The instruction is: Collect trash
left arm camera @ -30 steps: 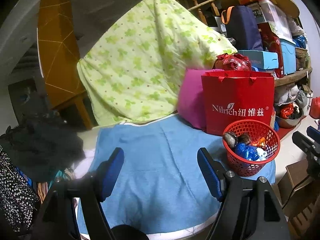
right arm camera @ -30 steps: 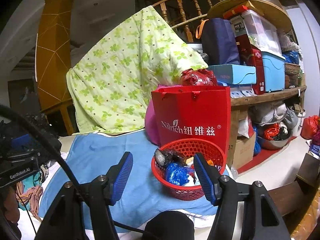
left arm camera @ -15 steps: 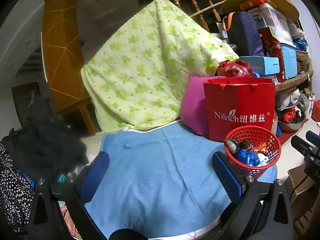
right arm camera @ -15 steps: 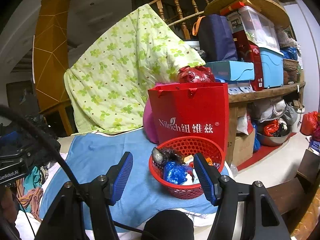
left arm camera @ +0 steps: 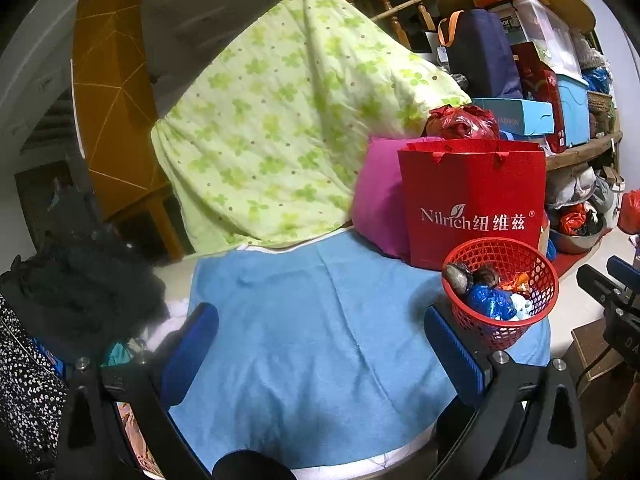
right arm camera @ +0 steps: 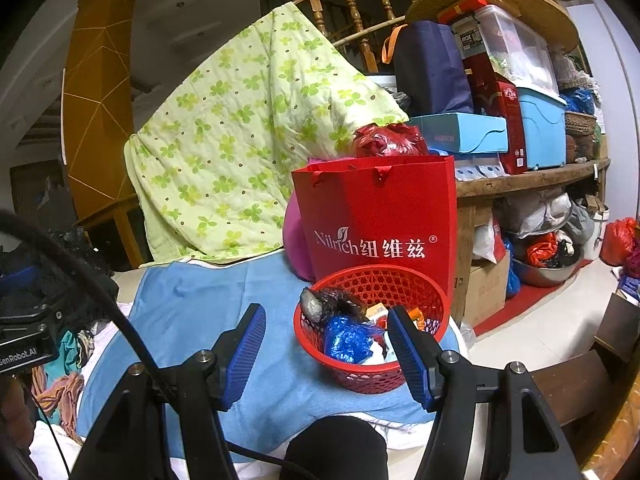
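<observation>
Left gripper (left arm camera: 320, 344) fingers (left arm camera: 192, 344) wider apart than before, empty.

The left claw (left arm camera: 322, 346) now stands far wider than a second ago: its blue pads (left arm camera: 192, 354) sit spread toward the edges of the left wrist view, with nothing between them, only the blue cloth (left arm camera: 320, 320) beyond
</observation>
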